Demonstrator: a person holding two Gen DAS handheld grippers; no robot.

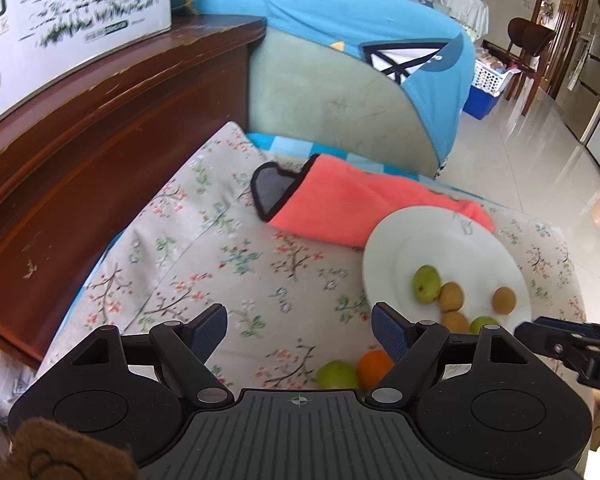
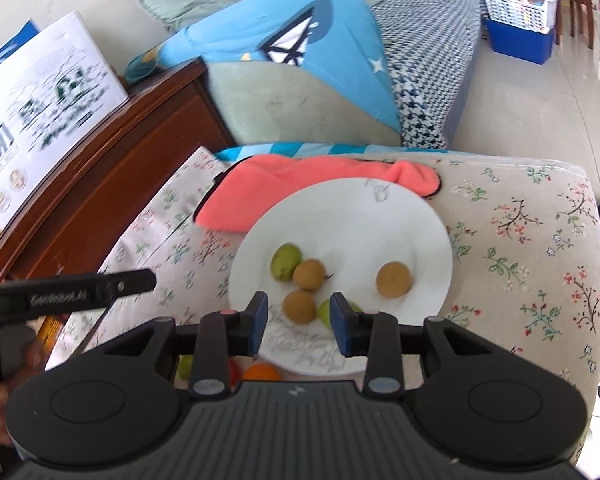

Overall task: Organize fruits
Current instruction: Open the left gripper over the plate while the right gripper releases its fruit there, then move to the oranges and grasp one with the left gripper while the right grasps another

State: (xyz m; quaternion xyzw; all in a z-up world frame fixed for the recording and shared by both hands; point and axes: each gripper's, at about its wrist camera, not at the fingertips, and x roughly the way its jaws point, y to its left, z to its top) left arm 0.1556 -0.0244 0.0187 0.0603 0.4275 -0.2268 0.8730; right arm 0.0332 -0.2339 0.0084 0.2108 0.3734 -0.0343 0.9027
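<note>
- Clearly, your left gripper [image 1: 299,332] hangs spread over the floral cloth [image 1: 204,248], nothing between its jaws.
- Your right gripper [image 2: 299,322] stands narrowly parted, pinching nothing, above the white plate [image 2: 340,216] of fruits [image 2: 393,278].
- "MILK" reads on the carton [image 1: 72,20].

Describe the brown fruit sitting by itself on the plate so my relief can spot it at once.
Find the white plate on the floral cloth, just in front of the coral-pink towel. Five small fruits lie on it, four bunched on one side. The one you want is the round brown fruit lying alone, apart from the other two brown ones.
</note>
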